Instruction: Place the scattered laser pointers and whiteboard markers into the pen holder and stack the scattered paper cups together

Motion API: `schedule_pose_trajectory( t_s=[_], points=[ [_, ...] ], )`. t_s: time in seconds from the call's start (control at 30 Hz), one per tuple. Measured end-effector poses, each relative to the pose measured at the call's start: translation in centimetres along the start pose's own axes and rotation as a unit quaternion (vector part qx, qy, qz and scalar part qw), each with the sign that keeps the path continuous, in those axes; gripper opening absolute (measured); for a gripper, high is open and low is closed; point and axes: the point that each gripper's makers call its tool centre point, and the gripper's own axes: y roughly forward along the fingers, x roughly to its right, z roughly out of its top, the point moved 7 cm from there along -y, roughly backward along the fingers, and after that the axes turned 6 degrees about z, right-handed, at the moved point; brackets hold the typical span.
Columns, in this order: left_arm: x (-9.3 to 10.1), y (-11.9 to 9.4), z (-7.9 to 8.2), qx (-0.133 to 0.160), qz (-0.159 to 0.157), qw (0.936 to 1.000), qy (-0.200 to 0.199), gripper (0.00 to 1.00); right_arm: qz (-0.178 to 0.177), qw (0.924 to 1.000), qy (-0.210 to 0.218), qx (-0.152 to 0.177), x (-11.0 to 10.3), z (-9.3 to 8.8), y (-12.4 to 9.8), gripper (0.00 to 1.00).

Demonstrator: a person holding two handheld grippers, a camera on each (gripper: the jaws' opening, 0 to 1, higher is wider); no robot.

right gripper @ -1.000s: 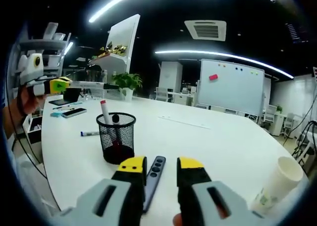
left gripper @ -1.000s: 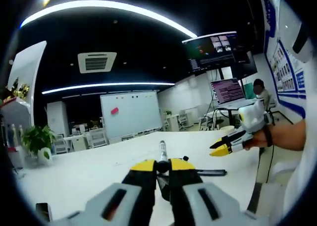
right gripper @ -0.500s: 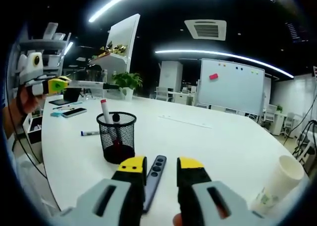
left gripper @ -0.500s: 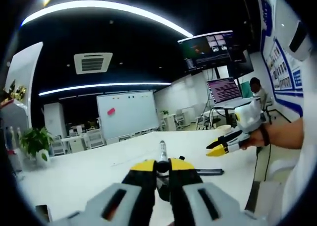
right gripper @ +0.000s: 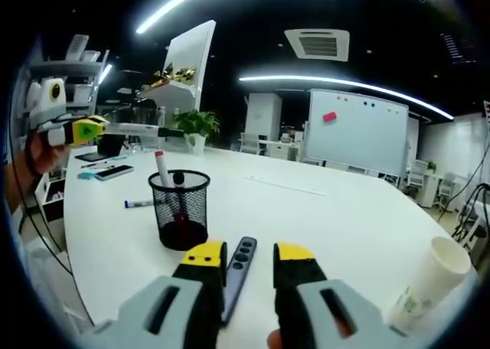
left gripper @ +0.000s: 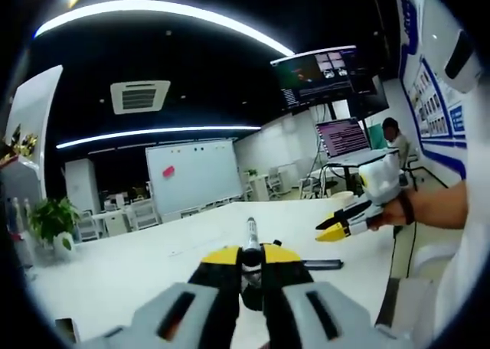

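Observation:
My left gripper (left gripper: 250, 255) is shut on a slim grey marker (left gripper: 250, 233) that sticks out past its yellow tips. From the right gripper view, that left gripper (right gripper: 90, 130) hovers high at the left, its marker (right gripper: 142, 131) pointing over the table. The black mesh pen holder (right gripper: 180, 219) stands on the white table (right gripper: 329, 219) with a red-capped marker (right gripper: 161, 168) and a dark pen inside. My right gripper (right gripper: 249, 256) is open, just above a dark laser pointer (right gripper: 239, 266) lying flat. A paper cup (right gripper: 429, 284) stands at the right. Another marker (right gripper: 139, 205) lies left of the holder.
A hand holds the right gripper (left gripper: 337, 228) over the table's right side, with the laser pointer (left gripper: 321, 265) below it. Phones (right gripper: 113, 173) lie near the far left edge. A whiteboard (right gripper: 358, 142), chairs and a plant (right gripper: 195, 127) stand beyond the table.
The left gripper view has shifted slightly with the hand. The marker stays clamped, and the things on the table lie as before.

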Motion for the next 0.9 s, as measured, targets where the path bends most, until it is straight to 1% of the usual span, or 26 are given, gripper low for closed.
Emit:
schedule_pose_trajectory(
  t_s=[0.27,0.9],
  points=[
    [0.16,0.19,-0.2,-0.002,-0.004,1.0,-0.001,0.1,-0.005,1.0,0.001,0.0,0.32,-0.02,-0.3,0.24],
    [0.39,0.33,-0.86,-0.011,-0.013,0.9998,-0.001,0.1,-0.003,1.0,0.001,-0.003,0.18,-0.26,-0.24,0.24]
  ],
)
